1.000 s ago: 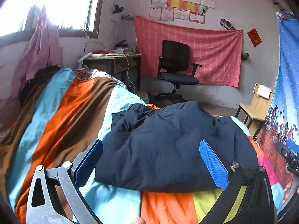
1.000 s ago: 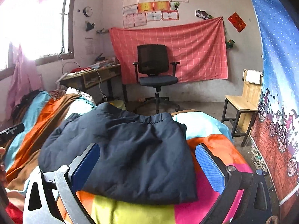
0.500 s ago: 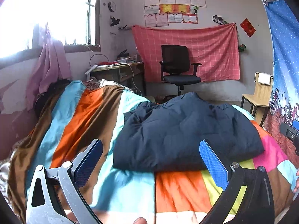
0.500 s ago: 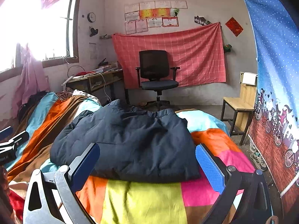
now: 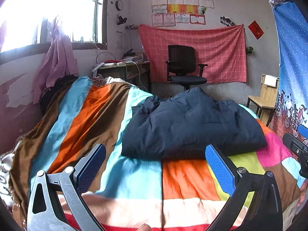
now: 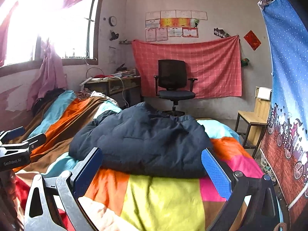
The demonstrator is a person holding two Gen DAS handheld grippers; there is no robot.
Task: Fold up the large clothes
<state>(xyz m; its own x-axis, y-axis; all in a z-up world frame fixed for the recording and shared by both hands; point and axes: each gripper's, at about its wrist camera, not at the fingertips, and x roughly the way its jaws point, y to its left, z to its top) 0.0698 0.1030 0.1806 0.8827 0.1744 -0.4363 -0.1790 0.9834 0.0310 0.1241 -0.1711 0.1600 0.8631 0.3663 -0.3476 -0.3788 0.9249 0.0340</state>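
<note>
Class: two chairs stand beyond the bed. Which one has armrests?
The black office chair before the red checked cloth has armrests and a swivel base; the wooden chair by the blue curtain has none.

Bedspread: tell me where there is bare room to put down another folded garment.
Free: the striped stretch of the bedspread between the navy jacket and the window-side wall, and the band between the jacket's near edge and the open left gripper and right gripper. Crowded: the middle under the jacket, and the far corner where dark clothes are heaped.

jacket (image 5: 192,125) far edge hidden, certificates (image 6: 173,26) illegible
</note>
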